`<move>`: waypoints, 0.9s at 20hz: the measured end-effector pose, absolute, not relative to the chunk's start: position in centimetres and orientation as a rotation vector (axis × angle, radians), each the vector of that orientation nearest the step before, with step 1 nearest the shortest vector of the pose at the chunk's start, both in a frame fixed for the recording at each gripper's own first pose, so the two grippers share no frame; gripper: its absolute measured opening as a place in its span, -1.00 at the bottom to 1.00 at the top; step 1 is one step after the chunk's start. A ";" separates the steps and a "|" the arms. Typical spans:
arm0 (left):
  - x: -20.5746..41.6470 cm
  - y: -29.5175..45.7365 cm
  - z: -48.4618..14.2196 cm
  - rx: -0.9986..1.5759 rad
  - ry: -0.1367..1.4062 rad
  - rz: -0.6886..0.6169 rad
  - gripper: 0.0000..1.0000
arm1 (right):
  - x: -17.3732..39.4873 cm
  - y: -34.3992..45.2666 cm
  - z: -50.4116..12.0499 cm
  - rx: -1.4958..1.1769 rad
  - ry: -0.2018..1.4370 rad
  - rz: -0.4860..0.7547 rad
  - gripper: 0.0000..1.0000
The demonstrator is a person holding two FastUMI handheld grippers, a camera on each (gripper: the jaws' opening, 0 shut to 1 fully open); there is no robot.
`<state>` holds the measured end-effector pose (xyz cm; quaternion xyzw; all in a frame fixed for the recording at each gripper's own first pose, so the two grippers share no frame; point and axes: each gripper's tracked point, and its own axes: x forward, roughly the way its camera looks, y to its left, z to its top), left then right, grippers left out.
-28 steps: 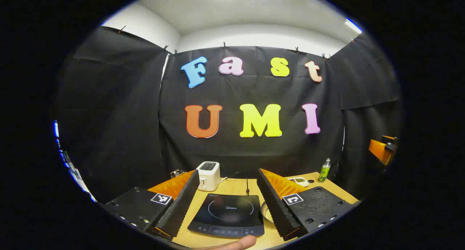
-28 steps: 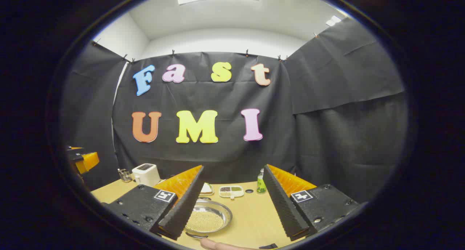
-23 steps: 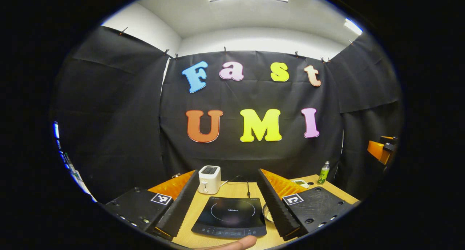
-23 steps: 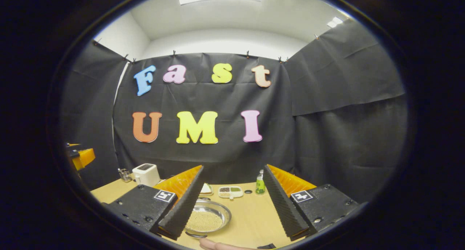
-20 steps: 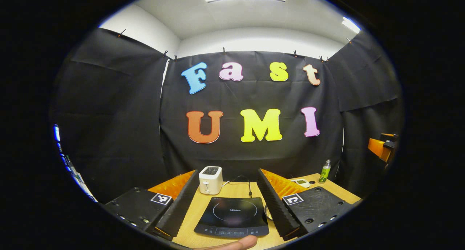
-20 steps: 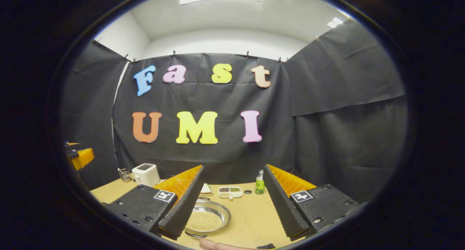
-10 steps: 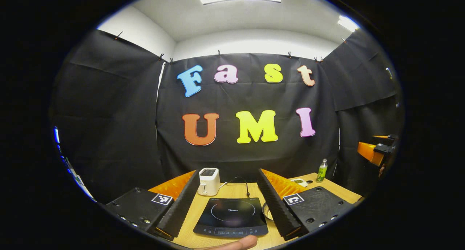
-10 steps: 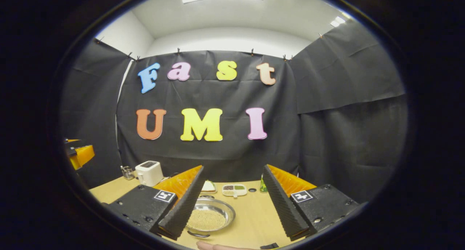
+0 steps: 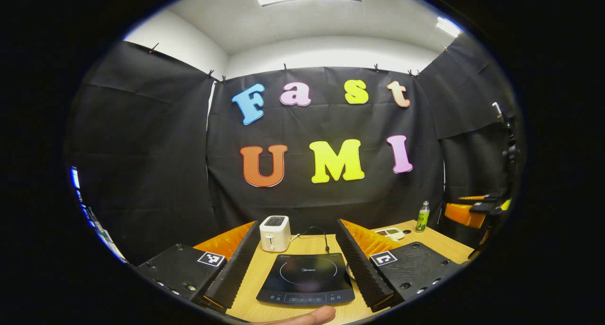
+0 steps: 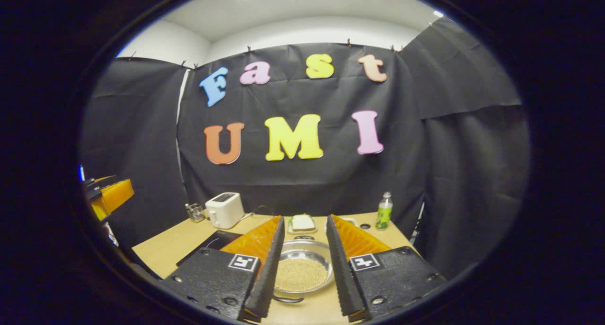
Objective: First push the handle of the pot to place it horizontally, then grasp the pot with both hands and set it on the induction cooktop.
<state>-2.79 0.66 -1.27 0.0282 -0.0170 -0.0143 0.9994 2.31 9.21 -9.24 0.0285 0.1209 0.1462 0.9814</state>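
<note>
Pot (image 10: 302,270) low at 6 o'clock in my right gripper view, both claws empty.

The steel pot, filled with small pale grains, sits on the wooden table (image 10: 175,244) framed between my right gripper (image 10: 302,287)'s fingers, which stand partly spread with nothing pinched; its dark handle (image 10: 286,299) curls at the near rim. In my left gripper view, the induction cooktop (image 9: 307,282) lies at 6 o'clock between the widely parted fingers of my left gripper (image 9: 295,280), which hold nothing. A white toaster (image 9: 274,233) stands just behind the cooktop toward 11 o'clock. A green bottle (image 9: 422,216) is off at 4 o'clock, and beyond it I see the other gripper's orange body at the edge.
</note>
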 end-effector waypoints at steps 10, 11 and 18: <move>-4.0 2.1 -1.3 0.070 -0.080 -0.018 0.92 | 2.9 14.1 -19.2 0.011 0.539 0.386 -0.98; -3.9 2.2 -1.5 0.079 -0.078 -0.016 0.92 | 3.0 14.6 -20.0 -0.024 0.552 0.388 -0.93; -3.8 2.7 -1.8 0.084 -0.077 -0.001 0.90 | 1.4 18.6 -25.7 -0.099 0.666 0.425 -0.92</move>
